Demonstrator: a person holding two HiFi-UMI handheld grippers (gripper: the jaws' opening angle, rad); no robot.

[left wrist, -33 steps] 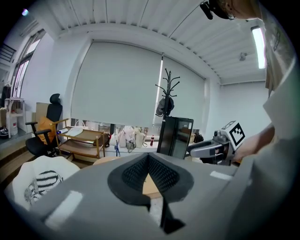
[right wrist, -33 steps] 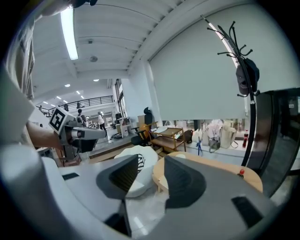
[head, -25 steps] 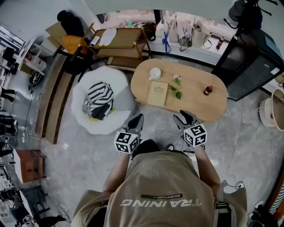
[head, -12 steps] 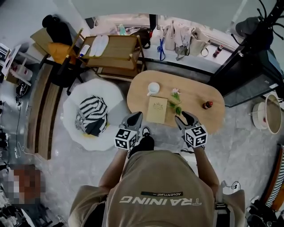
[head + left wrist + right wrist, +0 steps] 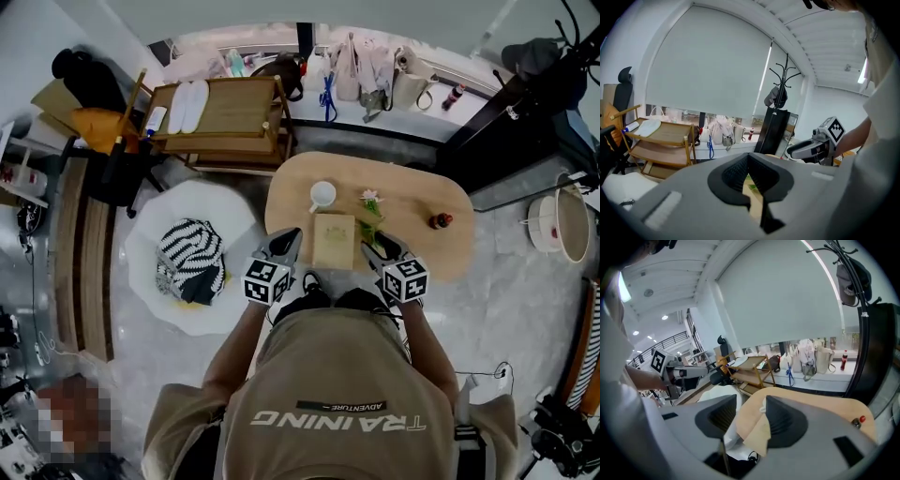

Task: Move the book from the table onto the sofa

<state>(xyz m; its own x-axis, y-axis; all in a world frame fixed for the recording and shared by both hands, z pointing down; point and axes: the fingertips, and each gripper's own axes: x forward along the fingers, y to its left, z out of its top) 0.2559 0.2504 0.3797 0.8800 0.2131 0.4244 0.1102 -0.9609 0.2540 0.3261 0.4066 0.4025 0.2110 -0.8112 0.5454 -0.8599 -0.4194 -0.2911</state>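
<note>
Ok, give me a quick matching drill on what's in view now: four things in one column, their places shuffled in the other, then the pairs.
Things:
1. book
2. white cup
3. small dark bottle
4. striped cloth

Places:
A. right end of the table
B. on the white seat left of the table
C. flat at the table's near edge
D. on the table just beyond the book's far left corner

Pairs: 1-C, 2-D, 3-A, 4-B

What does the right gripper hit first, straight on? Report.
Probably the flat tan book on the oval wooden table, seen past the right gripper, whose empty jaws have just been opening; depth is unclear.
</note>
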